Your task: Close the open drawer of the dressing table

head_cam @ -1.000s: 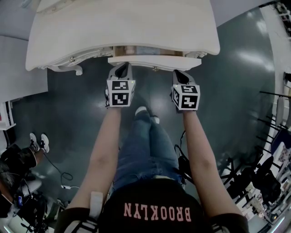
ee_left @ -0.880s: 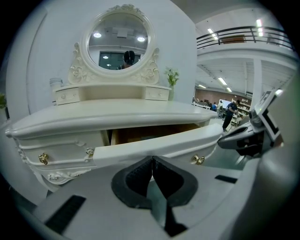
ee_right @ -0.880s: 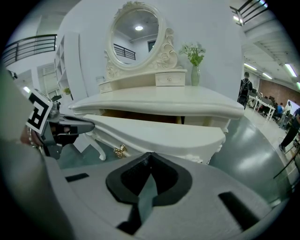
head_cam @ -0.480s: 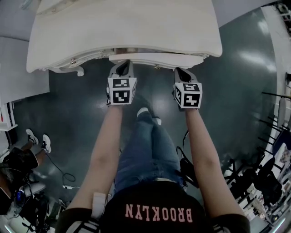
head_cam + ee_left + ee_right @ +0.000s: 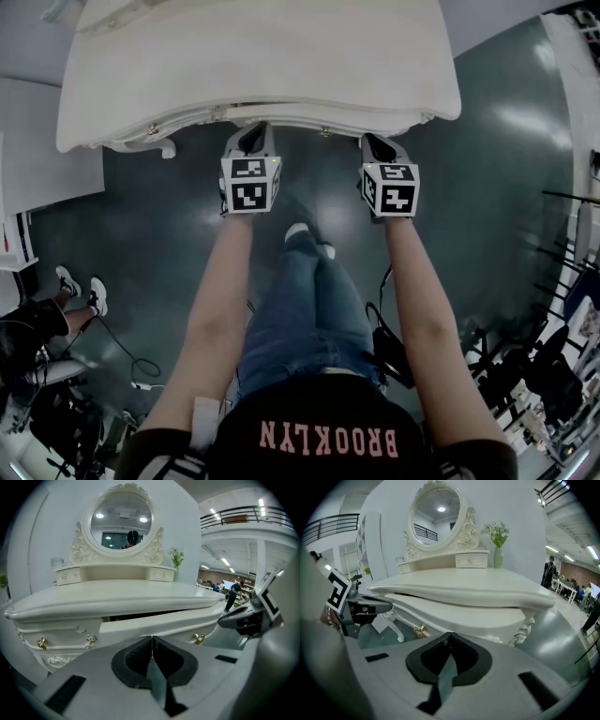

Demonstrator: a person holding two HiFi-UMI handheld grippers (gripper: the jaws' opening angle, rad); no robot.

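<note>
The drawer (image 5: pixel 323 122) lies straight ahead, its long axis crosswise. The left hand-held gripper (image 5: pixel 251 139) and the right hand-held gripper (image 5: pixel 377 145), jaws together and empty, are equally near.

Left tool (image 5: pixel 253 134), right tool (image 5: pixel 376 142) — tips at drawer (image 5: pixel 319 119) front; drawer barely proud of dressing table (image 5: pixel 262 56).

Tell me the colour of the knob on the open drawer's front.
The knob is gold, on a cream-white drawer front; clearest in the left gripper view.

One dressing table (image 5: pixel 262 56), one drawer (image 5: pixel 154 623), one mirror (image 5: pixel 436 515), one flower vase (image 5: pixel 498 557); two grippers: left gripper (image 5: pixel 151 641), right gripper (image 5: pixel 449 638).
</note>
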